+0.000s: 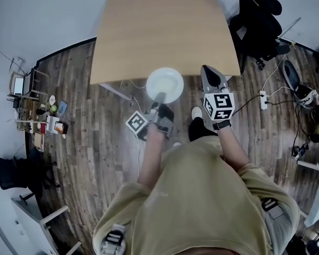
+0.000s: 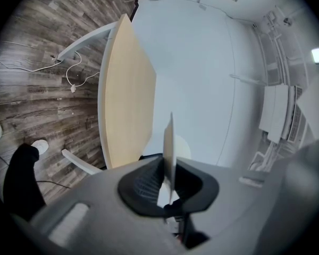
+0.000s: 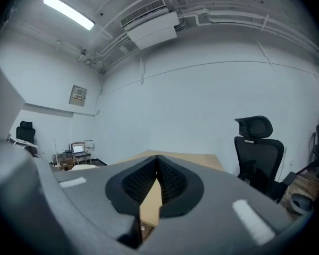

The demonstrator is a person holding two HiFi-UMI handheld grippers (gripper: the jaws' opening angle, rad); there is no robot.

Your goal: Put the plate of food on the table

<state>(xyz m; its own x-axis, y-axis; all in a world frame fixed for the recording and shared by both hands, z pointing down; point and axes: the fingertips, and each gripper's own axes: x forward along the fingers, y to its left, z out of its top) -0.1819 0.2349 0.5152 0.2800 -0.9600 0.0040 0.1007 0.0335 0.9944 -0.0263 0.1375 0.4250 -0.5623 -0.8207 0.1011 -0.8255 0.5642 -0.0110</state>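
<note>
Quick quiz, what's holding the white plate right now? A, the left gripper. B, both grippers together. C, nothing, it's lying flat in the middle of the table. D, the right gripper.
A: the left gripper has its jaws closed on the rim of the white plate, while the right gripper is shut with nothing in it.

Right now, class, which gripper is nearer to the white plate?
Left. The left gripper is shut on the white plate's near rim; the right gripper, shut and empty, is off to the plate's right, not touching it.
</note>
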